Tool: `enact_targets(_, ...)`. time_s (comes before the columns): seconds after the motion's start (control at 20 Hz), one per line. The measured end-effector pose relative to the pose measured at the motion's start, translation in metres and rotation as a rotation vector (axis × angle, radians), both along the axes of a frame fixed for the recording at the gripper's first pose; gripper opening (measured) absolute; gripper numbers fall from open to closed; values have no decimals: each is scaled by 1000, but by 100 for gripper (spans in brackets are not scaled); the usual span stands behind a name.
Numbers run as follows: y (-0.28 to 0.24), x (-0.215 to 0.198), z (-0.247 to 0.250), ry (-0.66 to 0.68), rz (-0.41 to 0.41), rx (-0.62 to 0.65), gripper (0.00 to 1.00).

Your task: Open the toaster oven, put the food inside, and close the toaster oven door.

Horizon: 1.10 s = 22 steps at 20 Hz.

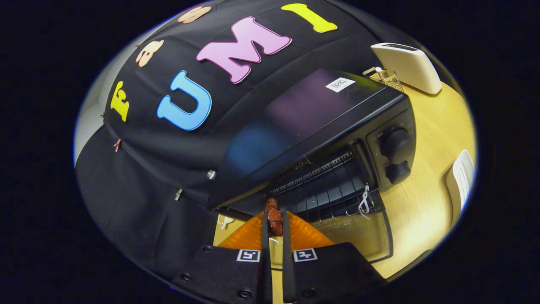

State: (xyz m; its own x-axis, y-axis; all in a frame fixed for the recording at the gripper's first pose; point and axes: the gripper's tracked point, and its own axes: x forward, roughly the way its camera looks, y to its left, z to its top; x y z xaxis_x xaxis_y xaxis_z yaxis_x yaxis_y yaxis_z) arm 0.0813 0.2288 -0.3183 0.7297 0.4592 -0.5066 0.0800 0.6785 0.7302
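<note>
A black toaster oven (320, 122) stands on the wooden table with its door (363, 236) folded down flat and open. Inside, a wire rack (329, 190) spans the dark cavity. My gripper (274, 226) is shut on a reddish-brown piece of food (274, 217), which sticks out past the fingertips. The food hangs at the cavity's mouth, over the near left part of the rack. Two round knobs (396, 156) sit on the oven's right panel. A white string (365, 200) dangles at the right of the opening.
A white toaster (407, 65) stands behind the oven on the table (422, 202), with a small wire basket (386, 78) beside it. A white object (462, 181) lies at the table's right side. Black cloth hangs left of the oven.
</note>
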Motion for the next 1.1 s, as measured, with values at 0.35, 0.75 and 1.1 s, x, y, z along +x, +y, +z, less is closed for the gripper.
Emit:
enact_targets(0.35, -11, 33, -25, -35, -70, -124, 18)
enact_targets(0.75, -42, 31, -20, -110, -42, -356, 98)
enact_targets(1.1, -45, -5, -3, -137, 22, -433, 98)
